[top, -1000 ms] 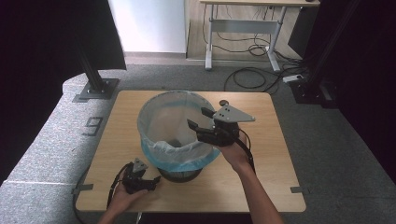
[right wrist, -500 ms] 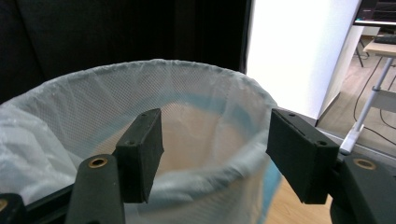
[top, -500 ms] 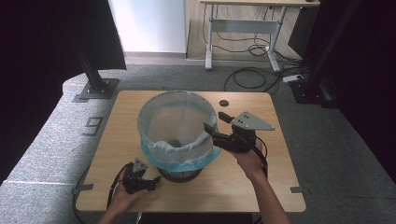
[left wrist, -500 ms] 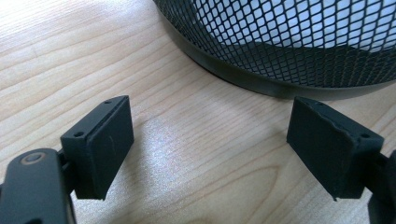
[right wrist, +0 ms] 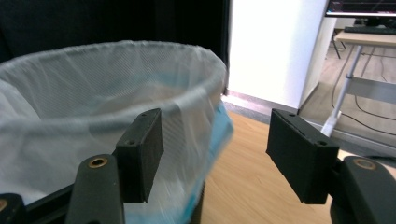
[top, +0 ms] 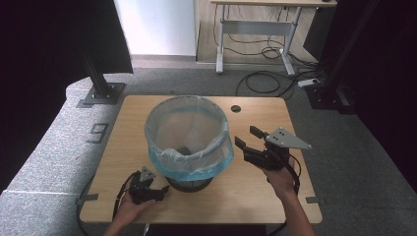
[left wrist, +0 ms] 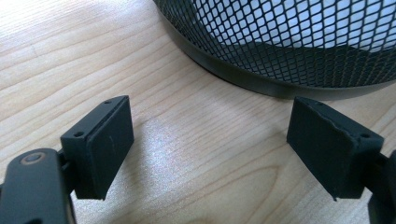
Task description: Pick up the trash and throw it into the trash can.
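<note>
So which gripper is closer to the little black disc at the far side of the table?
Right. The right gripper sits just this side of the black disc; the left gripper rests at the table's near edge, beyond the bin.

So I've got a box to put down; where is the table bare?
The table's left strip beside the bin is bare, and so is the far right corner past the small black disc. The near edge is crowded: left tongs and right tongs flank the bin.

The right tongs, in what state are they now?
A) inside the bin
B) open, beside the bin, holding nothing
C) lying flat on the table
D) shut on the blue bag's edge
B: the right tongs stand open with a wide gap, just right of the bin, and nothing is between them in the right gripper view.
</note>
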`<control>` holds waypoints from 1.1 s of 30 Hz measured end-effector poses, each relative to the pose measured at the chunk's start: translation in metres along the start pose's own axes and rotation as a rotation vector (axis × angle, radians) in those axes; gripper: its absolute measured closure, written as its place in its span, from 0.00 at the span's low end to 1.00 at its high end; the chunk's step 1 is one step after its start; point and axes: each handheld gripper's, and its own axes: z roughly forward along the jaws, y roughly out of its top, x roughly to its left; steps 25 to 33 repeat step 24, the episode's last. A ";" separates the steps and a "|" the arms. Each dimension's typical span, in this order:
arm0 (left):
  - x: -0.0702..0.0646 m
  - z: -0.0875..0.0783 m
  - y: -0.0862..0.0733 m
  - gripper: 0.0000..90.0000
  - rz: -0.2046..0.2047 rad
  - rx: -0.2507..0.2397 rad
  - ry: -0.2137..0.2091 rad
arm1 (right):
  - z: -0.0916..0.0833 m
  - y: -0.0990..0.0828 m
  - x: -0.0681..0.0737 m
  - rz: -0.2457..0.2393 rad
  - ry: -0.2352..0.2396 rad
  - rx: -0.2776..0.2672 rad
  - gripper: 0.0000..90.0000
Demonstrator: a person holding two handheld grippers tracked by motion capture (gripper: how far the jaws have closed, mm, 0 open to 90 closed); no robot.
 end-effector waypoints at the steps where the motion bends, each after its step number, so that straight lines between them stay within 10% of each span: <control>1: 0.000 0.000 0.000 0.16 0.000 0.000 0.000 | -0.002 -0.003 -0.002 0.002 -0.006 0.003 0.39; 17: 0.000 0.000 0.000 0.16 0.000 0.000 0.000 | -0.011 -0.058 -0.020 0.056 -0.063 0.056 0.39; 33: 0.000 0.000 0.000 0.16 0.000 0.000 0.000 | -0.009 -0.062 -0.021 0.057 -0.064 0.062 0.39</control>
